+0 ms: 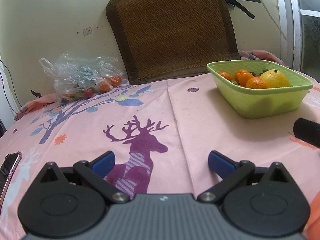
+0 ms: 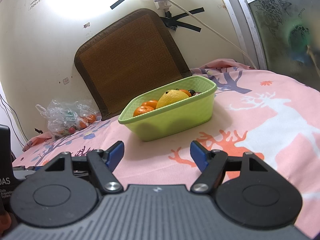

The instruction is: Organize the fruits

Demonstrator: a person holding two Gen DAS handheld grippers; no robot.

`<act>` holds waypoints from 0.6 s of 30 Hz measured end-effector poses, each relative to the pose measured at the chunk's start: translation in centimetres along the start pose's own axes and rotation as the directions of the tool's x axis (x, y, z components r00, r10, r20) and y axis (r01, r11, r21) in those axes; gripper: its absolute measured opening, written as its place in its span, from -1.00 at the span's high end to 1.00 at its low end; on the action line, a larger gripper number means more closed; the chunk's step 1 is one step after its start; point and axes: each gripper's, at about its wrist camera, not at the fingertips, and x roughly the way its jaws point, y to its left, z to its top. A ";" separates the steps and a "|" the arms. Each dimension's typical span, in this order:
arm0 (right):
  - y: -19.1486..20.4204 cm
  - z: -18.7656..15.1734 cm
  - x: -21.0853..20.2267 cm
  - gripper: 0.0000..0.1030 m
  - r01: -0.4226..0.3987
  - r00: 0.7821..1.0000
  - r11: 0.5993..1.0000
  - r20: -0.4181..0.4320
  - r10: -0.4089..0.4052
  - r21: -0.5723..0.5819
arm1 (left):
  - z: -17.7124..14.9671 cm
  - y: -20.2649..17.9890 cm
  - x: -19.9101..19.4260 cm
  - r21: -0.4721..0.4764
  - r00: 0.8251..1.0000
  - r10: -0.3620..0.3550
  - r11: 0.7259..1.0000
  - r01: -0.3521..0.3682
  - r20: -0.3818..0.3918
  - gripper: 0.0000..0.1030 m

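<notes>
The fruit sits in 2 places. A green plastic basket (image 2: 170, 120) stands on the pink deer-print cloth (image 1: 156, 108), and it holds several oranges (image 1: 256, 84), 1 large yellow citrus fruit (image 2: 173, 98) and a few small dark fruits (image 2: 193, 93) at its far end. Well apart from it, against the wall, lies a crumpled clear plastic bag (image 1: 80, 78) with more oranges and at least 1 small red fruit inside, mixed with something green that is too blurred to name.

Neither tool carries anything. The left hand-held gripper (image 1: 161, 161) hovers over the purple deer with its blue pads spread wide, and the right hand-held gripper (image 2: 157, 153) is likewise spread and empty, facing the basket from just in front.

The step in hand looks like the reach between picks. The bag's contents probably remain to be moved, so the next move likely calls for the left tool to go to the bag; the loose film could snag or lift with a fruit.

A woven brown cushion (image 1: 172, 28) leans on the wall behind, and a phone (image 1: 8, 170) lies at the left edge.
</notes>
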 end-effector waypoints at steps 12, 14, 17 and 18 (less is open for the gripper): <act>0.0 0.0 0.0 -0.45 0.001 1.000 1.000 0.000 -0.001 0.001 | -0.1 -0.1 0.0 0.003 1.000 0.007 1.000 -0.007 0.001 -1.00; 0.0 0.0 0.0 -0.45 0.000 1.000 1.000 0.000 0.000 0.001 | 0.0 0.0 0.0 0.003 1.000 0.007 1.000 -0.007 0.000 -1.00; 0.0 0.0 0.0 -0.45 0.000 1.000 1.000 0.000 0.000 0.000 | 0.0 0.0 0.0 0.004 1.000 0.008 1.000 -0.008 0.000 -1.00; 0.0 0.0 0.0 -0.45 0.001 1.000 1.000 -0.001 -0.001 0.000 | -0.1 -0.2 -0.1 0.003 1.000 0.009 1.000 -0.009 0.000 -1.00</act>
